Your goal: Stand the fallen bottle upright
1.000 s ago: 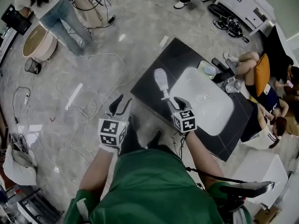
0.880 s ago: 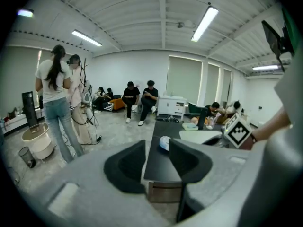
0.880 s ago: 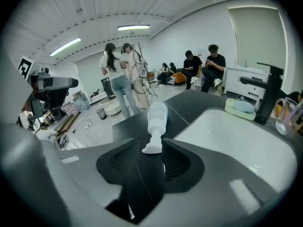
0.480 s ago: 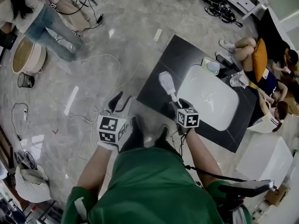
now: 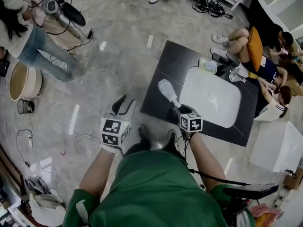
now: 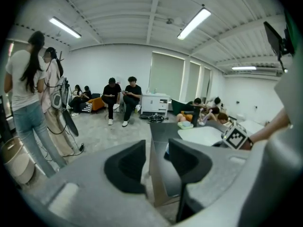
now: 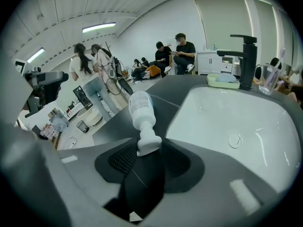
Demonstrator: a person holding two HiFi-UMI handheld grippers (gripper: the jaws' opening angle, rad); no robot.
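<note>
Bottle (image 5: 166, 89) lies fallen on black countertop (image 5: 163, 63) beside basin's (image 5: 222, 109) left edge; cap sits between right gripper's (image 5: 179, 109) parted jaws, which have just been closing.

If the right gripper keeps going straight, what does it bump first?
Probably the cap of the fallen white plastic bottle, already between the right gripper's open jaws, which have just been closing slightly.
</note>
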